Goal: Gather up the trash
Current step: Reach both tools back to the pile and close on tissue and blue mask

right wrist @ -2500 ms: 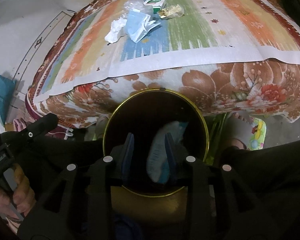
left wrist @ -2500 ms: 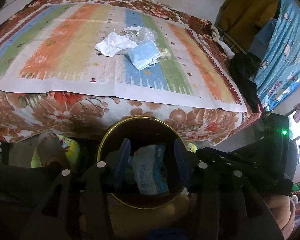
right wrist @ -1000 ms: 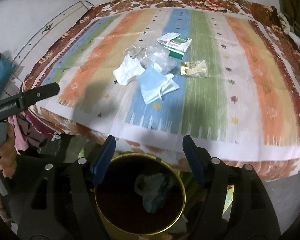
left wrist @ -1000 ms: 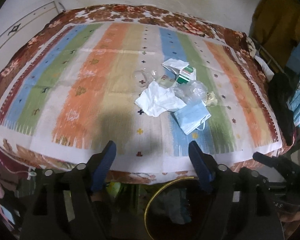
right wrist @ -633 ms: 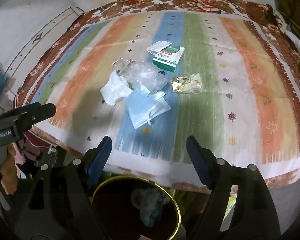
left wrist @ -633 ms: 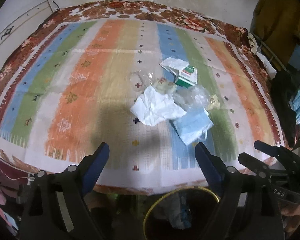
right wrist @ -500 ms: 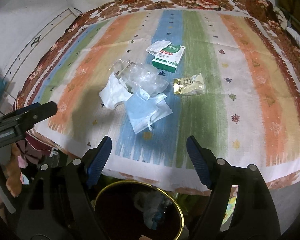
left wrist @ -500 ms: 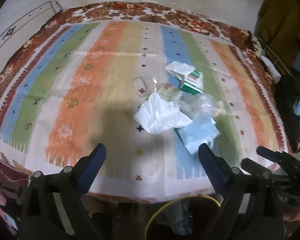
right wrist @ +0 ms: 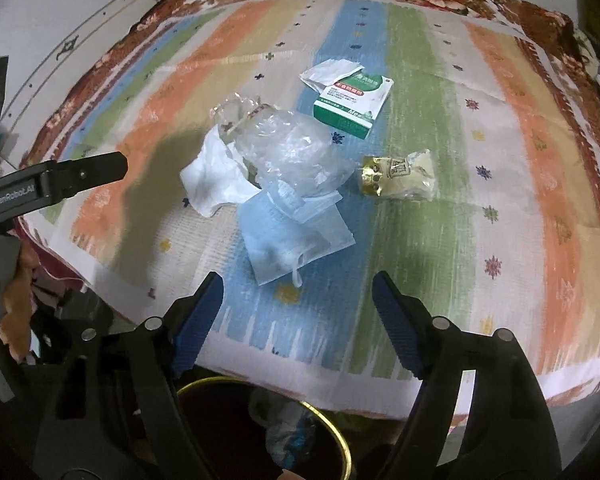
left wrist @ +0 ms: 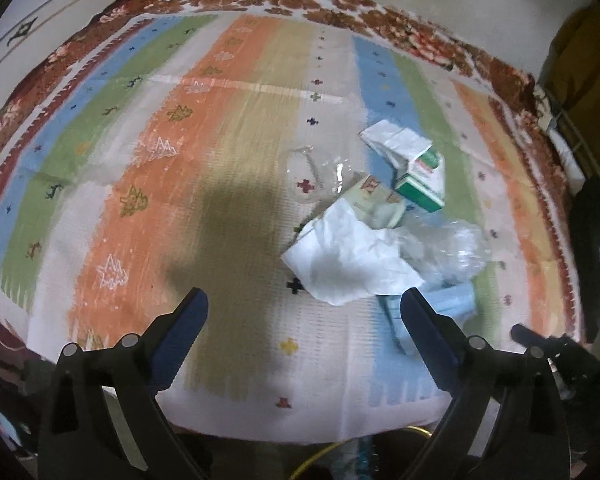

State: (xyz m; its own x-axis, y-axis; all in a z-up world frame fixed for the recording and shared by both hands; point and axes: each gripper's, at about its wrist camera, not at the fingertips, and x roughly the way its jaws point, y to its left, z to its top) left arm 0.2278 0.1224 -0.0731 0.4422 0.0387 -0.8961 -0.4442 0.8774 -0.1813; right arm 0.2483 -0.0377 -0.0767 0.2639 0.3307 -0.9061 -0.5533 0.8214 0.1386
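The left gripper [left wrist: 302,302], black with blue finger pads, hovers above the near edge of the striped orange, green and blue bed cover [left wrist: 204,152] with its fingers spread wide and nothing between them. The right gripper [right wrist: 298,284], of the same build, hangs over the same edge, its fingers likewise wide apart and empty.

The trash lies in a loose heap on the cover. In the right wrist view a pale blue face mask [right wrist: 290,236] sits at about 12 o'clock from the right gripper, just beyond its fingertips. A crumpled clear plastic bag [right wrist: 292,152] overlaps the mask's far edge, and a crumpled white tissue [right wrist: 214,178] touches the bag at its 9 o'clock side. A green and white cardboard box [right wrist: 352,102] lies farther off at 1 o'clock, with a white paper flap [right wrist: 330,72] at its far corner. A gold and cream foil wrapper [right wrist: 398,176] rests apart from the heap at 2 o'clock.

Below the bed edge, a dark round bin with a gold rim [right wrist: 342,444] holds some pale blue and white waste [right wrist: 286,424].
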